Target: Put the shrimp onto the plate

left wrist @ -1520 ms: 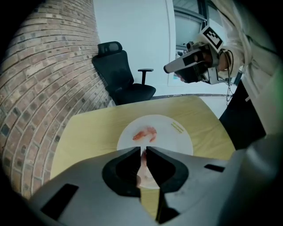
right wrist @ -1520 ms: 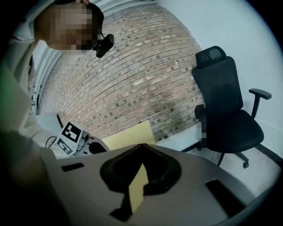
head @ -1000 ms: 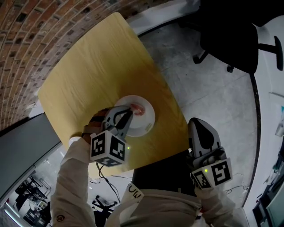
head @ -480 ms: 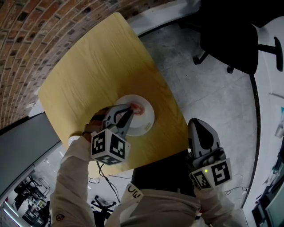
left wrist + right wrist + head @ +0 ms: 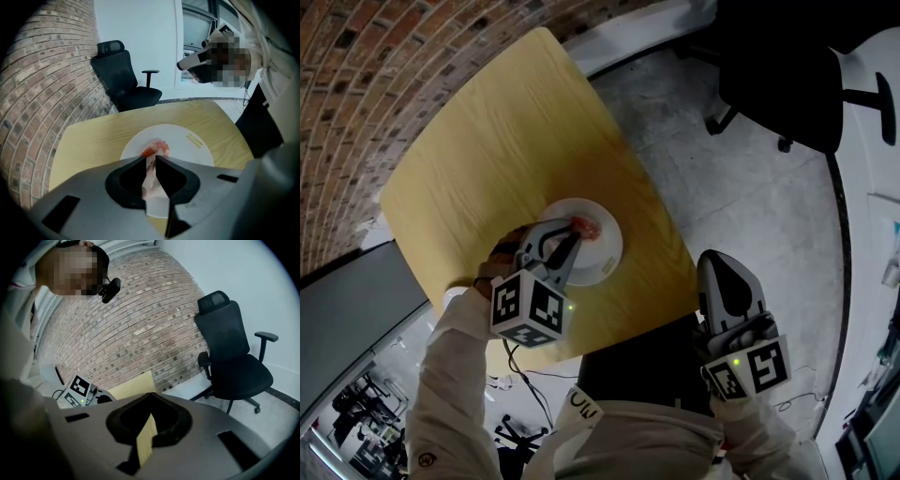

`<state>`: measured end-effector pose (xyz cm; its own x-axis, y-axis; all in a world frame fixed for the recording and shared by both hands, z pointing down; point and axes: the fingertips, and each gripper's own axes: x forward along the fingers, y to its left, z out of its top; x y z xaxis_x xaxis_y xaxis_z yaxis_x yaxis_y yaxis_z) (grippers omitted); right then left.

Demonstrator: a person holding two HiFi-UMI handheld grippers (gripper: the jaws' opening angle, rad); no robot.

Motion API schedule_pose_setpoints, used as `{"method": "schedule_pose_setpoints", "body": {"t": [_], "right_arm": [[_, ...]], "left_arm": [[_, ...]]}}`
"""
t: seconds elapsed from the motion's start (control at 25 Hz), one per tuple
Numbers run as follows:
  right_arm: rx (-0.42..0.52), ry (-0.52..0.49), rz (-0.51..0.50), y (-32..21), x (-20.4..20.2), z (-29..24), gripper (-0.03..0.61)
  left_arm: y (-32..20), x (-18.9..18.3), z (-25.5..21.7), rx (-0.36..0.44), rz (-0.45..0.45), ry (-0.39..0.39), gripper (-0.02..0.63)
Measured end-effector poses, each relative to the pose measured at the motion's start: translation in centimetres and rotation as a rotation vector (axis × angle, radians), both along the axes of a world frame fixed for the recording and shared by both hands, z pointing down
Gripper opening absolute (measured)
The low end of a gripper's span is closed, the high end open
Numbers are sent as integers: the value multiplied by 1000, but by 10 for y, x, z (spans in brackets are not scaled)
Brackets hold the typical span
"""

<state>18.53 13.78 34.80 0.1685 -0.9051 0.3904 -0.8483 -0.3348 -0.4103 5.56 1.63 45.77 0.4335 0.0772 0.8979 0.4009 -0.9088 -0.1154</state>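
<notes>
No shift: shrimp [image 5: 157, 146] in tongs [image 5: 150, 158], on plate [image 5: 185, 149]

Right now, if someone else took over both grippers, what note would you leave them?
Left gripper: shut on the shrimp, over the plate.
Right gripper: shut, empty, held beside the table, off its edge.
Done: shrimp gripped and brought to the plate; its red end looks to be on the plate, but contact can't be confirmed.
Left: open the left jaws to release the shrimp, then lift clear.
</notes>
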Motion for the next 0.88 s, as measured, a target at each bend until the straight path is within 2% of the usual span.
{"method": "schedule_pose_setpoints", "body": {"t": [0.36, 0.52, 0.88], "right_arm": [[13, 3, -28, -1, -8, -7, 25], [19, 7, -61, -5, -19, -10, 24], [37, 20, -163, -24, -55, -19, 25]], "left_arm": [[6, -8, -15, 8, -15, 26, 51], [4, -20, -22, 24, -49, 39, 52], [-5, -75, -39, 53, -159, 39, 87]]}}
